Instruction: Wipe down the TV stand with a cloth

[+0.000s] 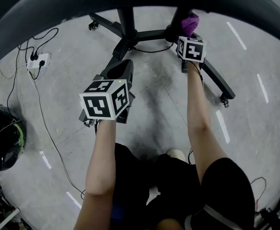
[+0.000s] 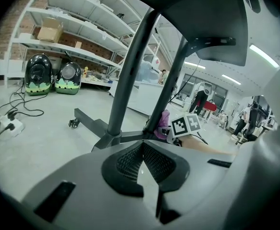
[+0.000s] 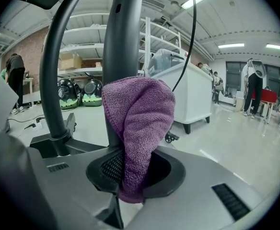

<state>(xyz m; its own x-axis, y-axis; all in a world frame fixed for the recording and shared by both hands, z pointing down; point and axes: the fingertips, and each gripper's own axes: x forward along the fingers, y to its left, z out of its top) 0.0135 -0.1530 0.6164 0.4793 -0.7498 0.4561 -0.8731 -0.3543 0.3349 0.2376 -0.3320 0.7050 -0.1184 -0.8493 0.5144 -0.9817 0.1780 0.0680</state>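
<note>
The TV stand's black base (image 1: 145, 33) spreads wheeled legs over the grey floor, with two dark poles (image 1: 127, 18) rising from it. My right gripper (image 1: 190, 30) is shut on a purple cloth (image 1: 191, 21), which is pressed against the right-hand pole. In the right gripper view the cloth (image 3: 140, 128) stands up out of the gripper (image 3: 133, 166) and covers the pole (image 3: 123, 42) behind it. My left gripper (image 1: 121, 71) hovers over the left leg, short of the left pole (image 2: 130, 75). The left gripper (image 2: 142, 145) is shut with nothing in it. The cloth (image 2: 164, 123) also shows in the left gripper view.
A white power strip (image 1: 38, 61) with cables lies on the floor at the left, and a black-and-green helmet-like case (image 1: 3, 138) sits further left. Shelves, two similar cases (image 2: 51, 75), a white counter (image 3: 188, 95) and distant people stand behind the stand.
</note>
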